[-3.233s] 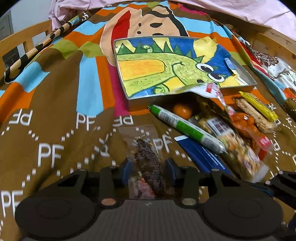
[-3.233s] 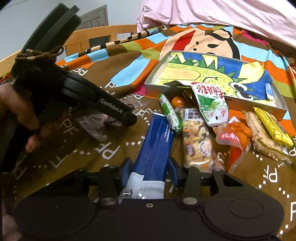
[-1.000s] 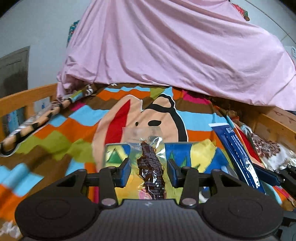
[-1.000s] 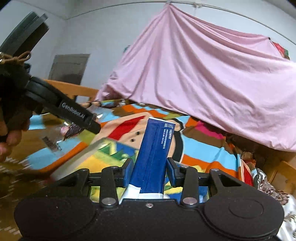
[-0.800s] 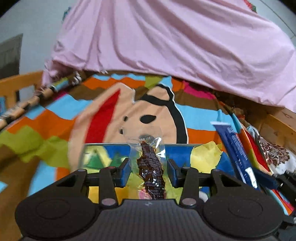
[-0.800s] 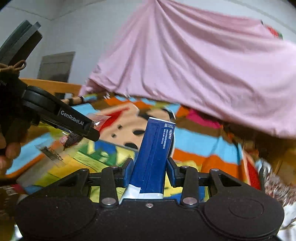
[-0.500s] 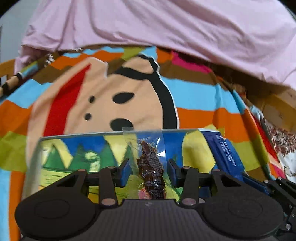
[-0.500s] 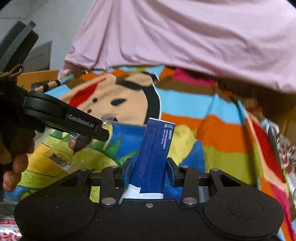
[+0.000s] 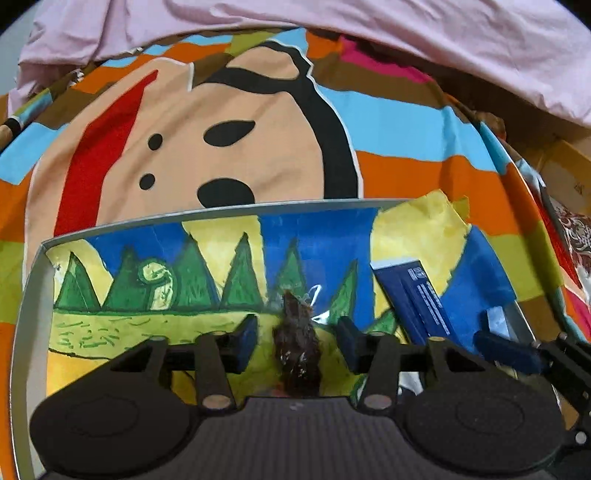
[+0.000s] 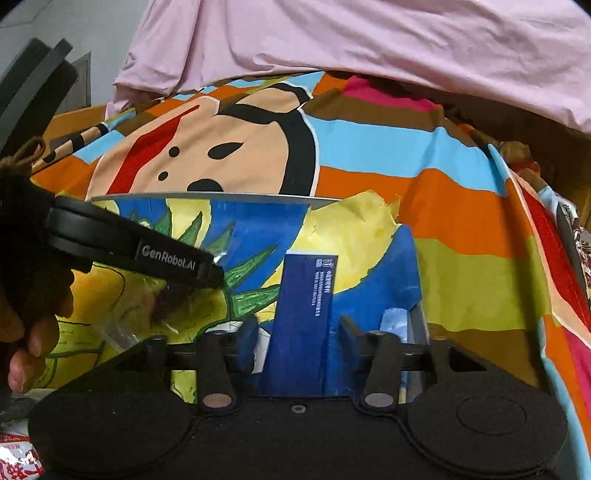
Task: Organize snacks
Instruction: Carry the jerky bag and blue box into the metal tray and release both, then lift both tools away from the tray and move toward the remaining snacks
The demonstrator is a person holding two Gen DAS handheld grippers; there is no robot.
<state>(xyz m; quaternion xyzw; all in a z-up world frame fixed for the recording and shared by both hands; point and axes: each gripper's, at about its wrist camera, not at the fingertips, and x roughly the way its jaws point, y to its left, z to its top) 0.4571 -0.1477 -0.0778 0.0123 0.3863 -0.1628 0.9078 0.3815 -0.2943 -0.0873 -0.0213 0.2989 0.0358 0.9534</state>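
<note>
One striped cartoon blanket (image 9: 388, 129), pink sheet (image 9: 406, 33) behind it. One tin tray (image 9: 35, 280) with a dinosaur drawing inside. Two snacks lie in it: the blue packet (image 10: 303, 317) between my right gripper (image 10: 297, 341) jaws, the dark snack bag (image 9: 297, 343) between my left gripper (image 9: 297, 339) jaws. Both pairs just opened, pads clear of the snacks. My hand (image 10: 26, 332) shows left.

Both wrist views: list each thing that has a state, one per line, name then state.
Left hand-held gripper: jaws just opened, pads clear of the dark snack.
Right hand-held gripper: jaws just opened, pads clear of the blue packet.
Dark snack in clear wrapper: released, between the open jaws, over the tray.
Blue packet: released, between the open jaws, inside the tray.
Tray: lidless, drawing lining its bottom.
</note>
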